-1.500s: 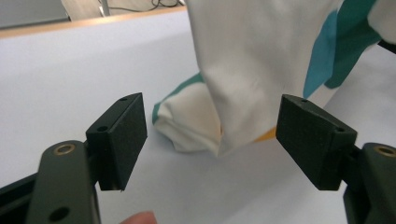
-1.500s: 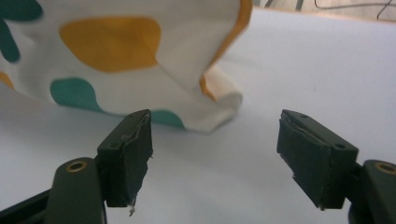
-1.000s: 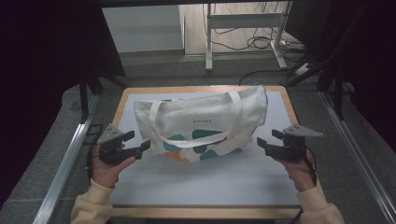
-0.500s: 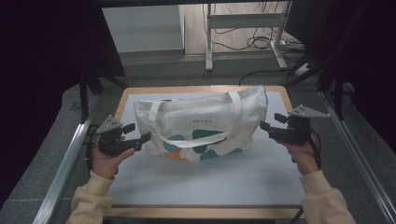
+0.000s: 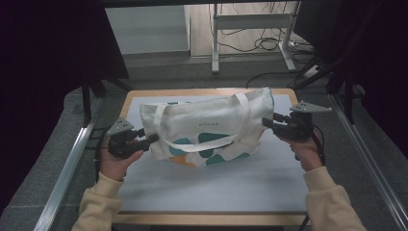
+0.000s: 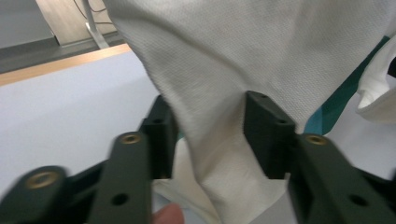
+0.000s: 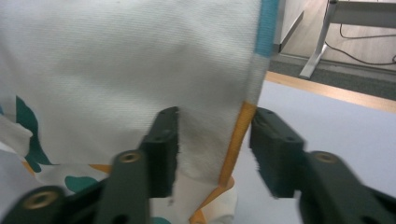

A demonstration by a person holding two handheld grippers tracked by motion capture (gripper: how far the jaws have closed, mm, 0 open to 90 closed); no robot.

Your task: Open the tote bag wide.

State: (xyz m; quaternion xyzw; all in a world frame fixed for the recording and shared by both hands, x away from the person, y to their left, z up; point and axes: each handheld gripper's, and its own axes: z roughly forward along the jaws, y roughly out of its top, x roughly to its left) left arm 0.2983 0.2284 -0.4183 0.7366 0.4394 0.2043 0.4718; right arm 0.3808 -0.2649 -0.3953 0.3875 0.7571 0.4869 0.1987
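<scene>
A white cloth tote bag (image 5: 207, 127) with teal and orange patches stands on the pale mat (image 5: 216, 187), its handle looping down the front. My left gripper (image 5: 151, 139) is at the bag's left end. In the left gripper view its jaws stand open around a fold of the bag's white fabric (image 6: 224, 84), with the left gripper (image 6: 210, 135) not pressing it. My right gripper (image 5: 268, 123) is at the bag's right end. The right gripper (image 7: 215, 144) is open, and the bag's side seam (image 7: 236, 135), orange below and blue above, hangs between its jaws.
The mat lies on a wooden board (image 5: 207, 91) flanked by metal rails at the left (image 5: 62, 173) and right (image 5: 370, 163). Beyond the table, a white desk frame (image 5: 250, 24) and cables (image 5: 269, 45) sit on the floor. Dark curtains close both sides.
Both grippers have moved away from me and inward to the bag's two ends. The right one has also risen along the bag's side. The bag has stayed in place.
</scene>
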